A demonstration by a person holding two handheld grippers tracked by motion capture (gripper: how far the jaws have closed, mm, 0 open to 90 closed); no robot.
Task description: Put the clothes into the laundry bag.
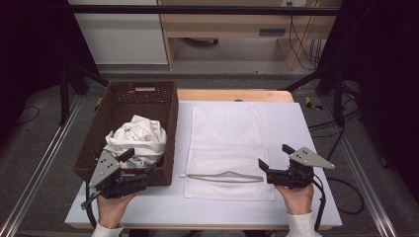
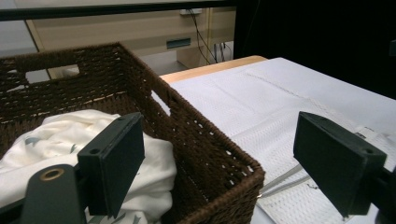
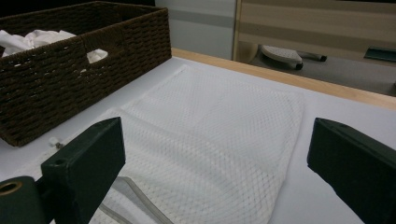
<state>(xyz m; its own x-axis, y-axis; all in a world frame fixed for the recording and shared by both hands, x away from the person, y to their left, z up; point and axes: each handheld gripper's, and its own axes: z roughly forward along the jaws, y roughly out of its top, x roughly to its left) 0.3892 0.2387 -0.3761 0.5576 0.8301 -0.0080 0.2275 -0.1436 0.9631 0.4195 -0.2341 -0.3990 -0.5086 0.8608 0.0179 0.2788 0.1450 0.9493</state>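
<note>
A brown wicker basket [image 1: 171,126] stands on the left of the white table and holds a bundle of white clothing [image 1: 138,136]. A white mesh laundry bag [image 1: 227,133] lies flat at the centre, its zipper [image 1: 222,177] partly gaping near the front edge. My left gripper [image 1: 138,163] hovers open over the basket's near right corner [image 2: 201,140], one jaw above the clothing [image 2: 60,135]. My right gripper [image 1: 275,157] is open at the bag's front right corner, with the mesh [image 3: 210,121] lying ahead between its jaws. Neither gripper holds anything.
The white table cover [image 1: 306,128] extends right of the bag, with the wooden table edge [image 1: 232,95] at the back. Wooden furniture [image 1: 222,24] stands beyond. Cables [image 1: 346,197] trail on the floor to the right, and a metal rail [image 1: 44,158] runs along the left.
</note>
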